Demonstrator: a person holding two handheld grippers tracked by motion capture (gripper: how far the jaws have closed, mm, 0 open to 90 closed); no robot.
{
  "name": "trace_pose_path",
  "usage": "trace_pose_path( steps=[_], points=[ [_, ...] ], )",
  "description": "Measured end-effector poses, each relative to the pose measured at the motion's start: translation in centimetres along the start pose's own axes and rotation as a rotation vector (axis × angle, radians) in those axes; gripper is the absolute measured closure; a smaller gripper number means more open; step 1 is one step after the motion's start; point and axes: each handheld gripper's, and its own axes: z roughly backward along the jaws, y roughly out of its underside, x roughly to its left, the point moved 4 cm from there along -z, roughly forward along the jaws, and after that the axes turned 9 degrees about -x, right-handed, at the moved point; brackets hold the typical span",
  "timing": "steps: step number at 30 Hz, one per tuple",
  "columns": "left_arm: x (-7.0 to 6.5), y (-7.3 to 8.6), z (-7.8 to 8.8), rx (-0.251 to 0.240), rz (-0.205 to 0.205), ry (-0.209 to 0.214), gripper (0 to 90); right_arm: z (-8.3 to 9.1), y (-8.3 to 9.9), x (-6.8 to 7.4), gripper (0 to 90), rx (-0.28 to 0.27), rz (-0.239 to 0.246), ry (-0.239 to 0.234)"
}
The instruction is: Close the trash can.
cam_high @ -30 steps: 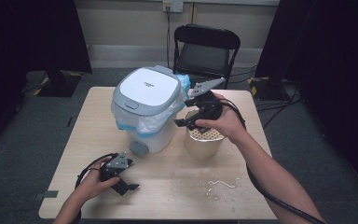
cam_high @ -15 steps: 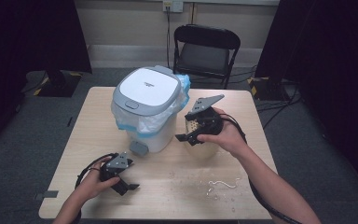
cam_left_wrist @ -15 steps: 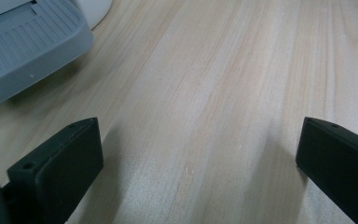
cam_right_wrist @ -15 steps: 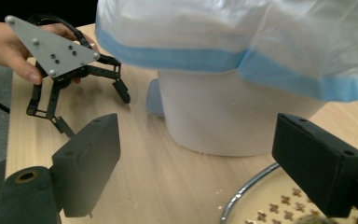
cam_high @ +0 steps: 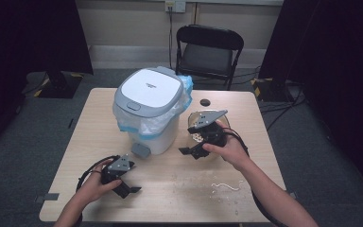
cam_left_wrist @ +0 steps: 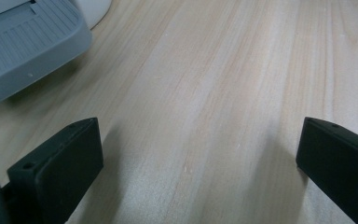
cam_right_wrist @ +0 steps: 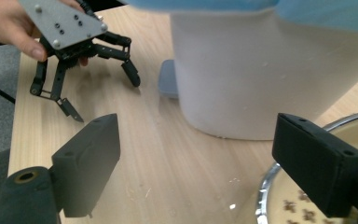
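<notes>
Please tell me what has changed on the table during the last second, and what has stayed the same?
The right claw came down from above the bowl toward the person, to the bowl's near-left side beside the bin. It is open and holds nothing. The left claw stayed open, low over the table, near the bin's pedal. Bin, bowl and scraps did not move.

Bare desk (cam_high: 179, 182) lies open between your two hands. The white bin (cam_high: 150, 111) blocks the middle, its grey pedal (cam_high: 139, 150) jutting forward, and the bowl (cam_high: 203, 135) sits just beside it.
</notes>
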Motion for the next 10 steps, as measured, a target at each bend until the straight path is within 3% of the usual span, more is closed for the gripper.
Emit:
trace_pose_path(
  steps=[10],
  points=[
    [-0.2,0.0,0.0,-0.009,0.005,-0.003,0.0,-1.7,2.3,1.2,14.6,0.016,-0.002,-0.045]
  ],
)
